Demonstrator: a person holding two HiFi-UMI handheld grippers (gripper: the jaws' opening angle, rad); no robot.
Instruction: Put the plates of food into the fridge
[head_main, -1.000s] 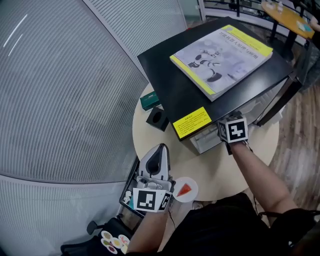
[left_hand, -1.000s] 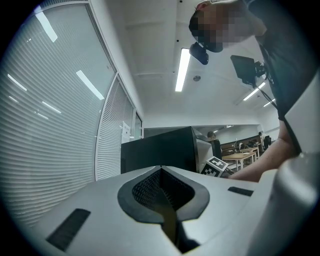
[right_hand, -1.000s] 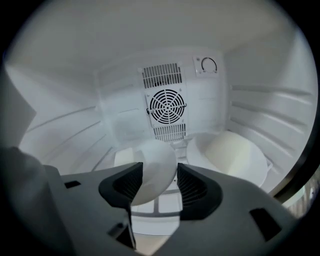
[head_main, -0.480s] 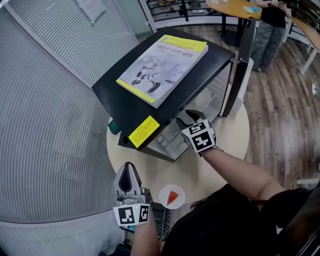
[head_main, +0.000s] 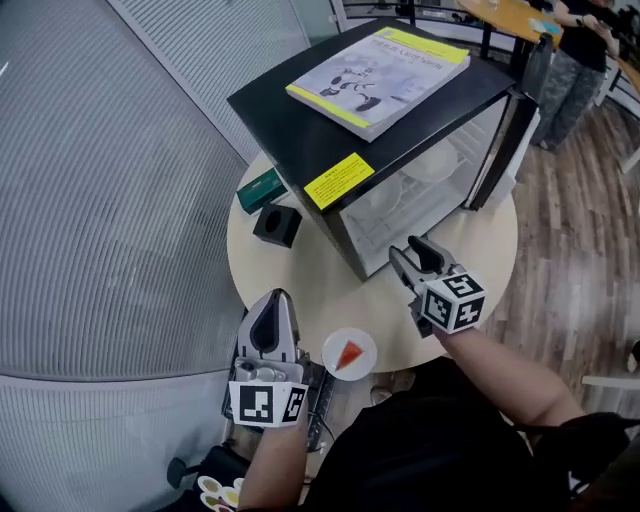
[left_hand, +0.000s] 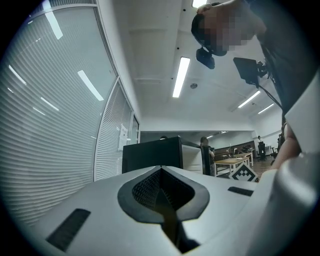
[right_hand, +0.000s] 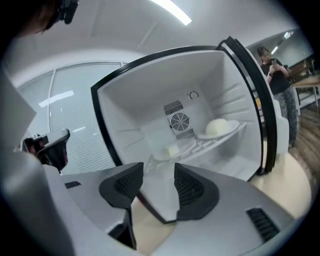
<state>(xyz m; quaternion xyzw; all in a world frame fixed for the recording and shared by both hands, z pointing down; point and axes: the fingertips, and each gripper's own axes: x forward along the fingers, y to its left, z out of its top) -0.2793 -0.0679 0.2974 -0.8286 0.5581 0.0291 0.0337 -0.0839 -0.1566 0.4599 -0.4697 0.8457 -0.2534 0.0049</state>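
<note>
A small black fridge (head_main: 300, 130) stands on the round table (head_main: 300, 285) with its door (head_main: 505, 135) swung open to the right. On its wire shelf sit a plate with a white bun (right_hand: 218, 127) and a plate with a pale yellow piece (right_hand: 172, 150). A white plate with a red wedge (head_main: 349, 354) lies near the table's front edge. My right gripper (head_main: 415, 258) (right_hand: 157, 175) is open and empty just outside the fridge opening. My left gripper (head_main: 270, 308) (left_hand: 161, 172) is shut on nothing, left of the wedge plate and tilted up toward the ceiling.
A large book (head_main: 390, 78) lies on the fridge top, with a yellow label (head_main: 340, 180) at the top's front edge. A green box (head_main: 262, 189) and a black cube holder (head_main: 278, 224) stand left of the fridge. A person (head_main: 580, 50) stands far behind. Wood floor surrounds the table.
My right gripper has drawn back out of the fridge mouth toward me, empty. The left gripper stays beside the wedge plate. The head view has swung.
</note>
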